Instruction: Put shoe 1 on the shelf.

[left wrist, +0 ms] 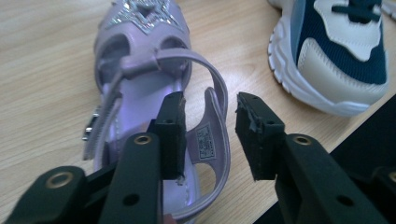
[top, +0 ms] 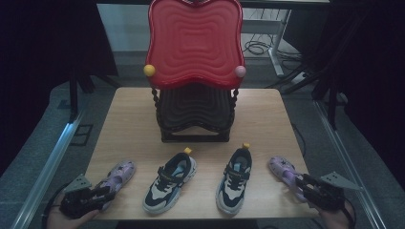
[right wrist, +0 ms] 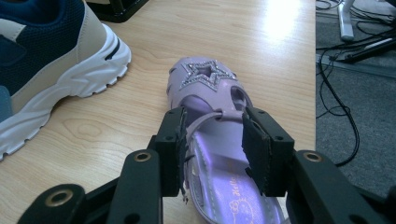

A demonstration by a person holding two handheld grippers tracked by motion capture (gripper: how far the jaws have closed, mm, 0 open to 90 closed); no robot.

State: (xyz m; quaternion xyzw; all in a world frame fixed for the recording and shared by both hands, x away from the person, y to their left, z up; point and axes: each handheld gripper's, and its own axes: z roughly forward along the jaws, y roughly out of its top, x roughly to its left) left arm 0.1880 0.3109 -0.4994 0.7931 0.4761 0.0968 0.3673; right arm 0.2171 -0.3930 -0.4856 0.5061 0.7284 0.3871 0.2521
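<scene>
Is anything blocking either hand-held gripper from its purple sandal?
Nothing visible. The left hand-held gripper straddles the left sandal's heel strap; the right hand-held gripper sits at the right sandal's heel opening.

You face a light wooden tabletop (top: 267, 109) on grey carpet (top: 43, 143). Dark curtains (top: 43, 43) hang at both sides. Beyond its far edge, cables (top: 258, 46) trail around a white desk leg (top: 274, 52).
</scene>
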